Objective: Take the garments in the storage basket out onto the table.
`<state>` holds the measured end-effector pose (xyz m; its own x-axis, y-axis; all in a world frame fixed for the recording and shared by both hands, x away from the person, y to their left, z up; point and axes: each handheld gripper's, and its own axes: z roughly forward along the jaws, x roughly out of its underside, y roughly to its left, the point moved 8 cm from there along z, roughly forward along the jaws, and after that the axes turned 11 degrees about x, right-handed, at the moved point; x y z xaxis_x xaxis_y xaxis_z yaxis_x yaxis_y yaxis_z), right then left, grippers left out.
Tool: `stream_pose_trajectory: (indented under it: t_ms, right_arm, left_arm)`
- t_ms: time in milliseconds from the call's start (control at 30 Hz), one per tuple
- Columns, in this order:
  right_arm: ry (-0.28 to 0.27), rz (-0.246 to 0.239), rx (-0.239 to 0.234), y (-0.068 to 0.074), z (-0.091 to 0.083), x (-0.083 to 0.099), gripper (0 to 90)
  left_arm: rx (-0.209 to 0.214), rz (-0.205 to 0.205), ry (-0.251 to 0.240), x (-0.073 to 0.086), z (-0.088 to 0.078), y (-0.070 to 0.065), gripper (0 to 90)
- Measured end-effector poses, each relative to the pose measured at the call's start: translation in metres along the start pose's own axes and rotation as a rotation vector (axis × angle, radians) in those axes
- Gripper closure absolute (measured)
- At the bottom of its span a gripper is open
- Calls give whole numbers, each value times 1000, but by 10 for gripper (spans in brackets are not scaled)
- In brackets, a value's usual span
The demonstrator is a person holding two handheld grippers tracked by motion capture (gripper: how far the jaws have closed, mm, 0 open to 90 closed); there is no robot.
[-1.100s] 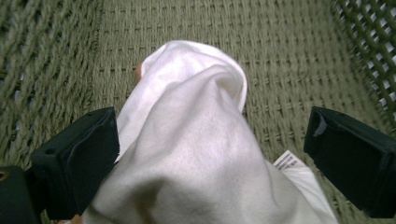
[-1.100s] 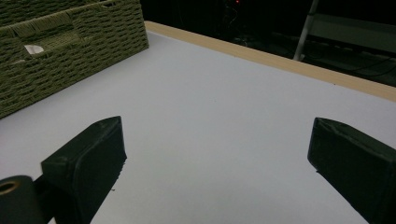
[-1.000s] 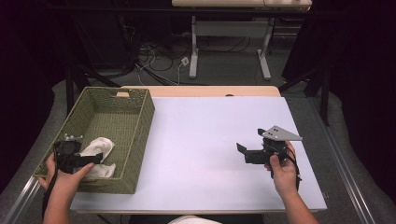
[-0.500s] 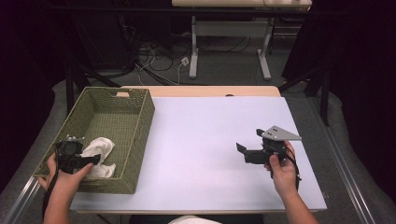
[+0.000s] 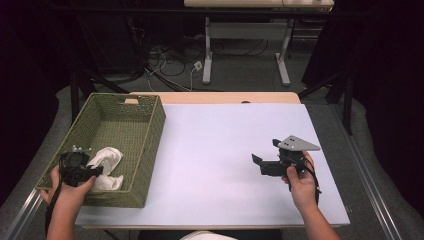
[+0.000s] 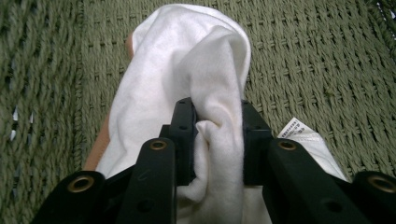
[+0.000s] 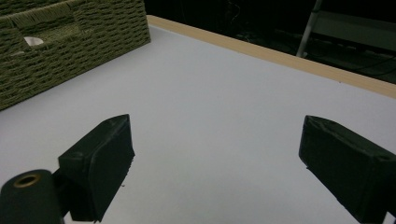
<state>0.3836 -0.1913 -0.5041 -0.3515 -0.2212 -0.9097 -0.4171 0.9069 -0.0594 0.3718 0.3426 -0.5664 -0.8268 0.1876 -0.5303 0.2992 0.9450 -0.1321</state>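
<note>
**Inspector:** Where is the crumpled white cloth garment (image 6: 187, 84)?

**Assistant:** It lies on the floor of the olive-green woven rectangular basket (image 5: 150, 131), at its near end. The left hand-held gripper (image 6: 217, 135) is clamped on a raised fold of it.

**Inspector:** Risks?

**Assistant:** The bite takes one fold only, so on lifting I judge the cloth may slip out or trail and catch the basket's wall. A sewn label (image 6: 294, 129) lies loose beside the jaws.

**Inspector:** The other side?

**Assistant:** The right hand-held gripper (image 5: 267, 152) hovers over the pale surface (image 5: 215, 150), jaws wide apart, holding nothing and well apart from the basket.
</note>
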Motion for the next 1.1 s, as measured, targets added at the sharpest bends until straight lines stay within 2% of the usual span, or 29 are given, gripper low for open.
stream_pose_trajectory:
  t_ms: [100, 200, 300, 333, 400, 767, 1100]
  right_arm:
    - [6, -19, 3, -1, 1, 1, 104]
    - [11, -10, 5, -1, 1, 2, 108]
    - [10, -18, 10, -2, 1, 2, 110]
    - [12, -14, 7, -2, 2, 2, 110]
    - [9, -13, 7, -2, 2, 2, 110]
    - [13, -6, 4, -2, 1, 2, 110]
    - [10, -10, 2, -2, 1, 2, 113]
  left_arm:
    - [-1, -10, -11, -1, -2, 0, 758]
    - [-1, -17, -23, -3, -5, -1, 780]
    - [1, -2, -34, -4, -6, -3, 789]
    - [4, 17, -40, -6, -7, -5, 789]
    - [-10, 29, -50, -7, -8, -6, 790]
    - [-6, 1, -166, -12, -26, -1, 804]
    - [3, -2, -217, -15, -35, -3, 814]
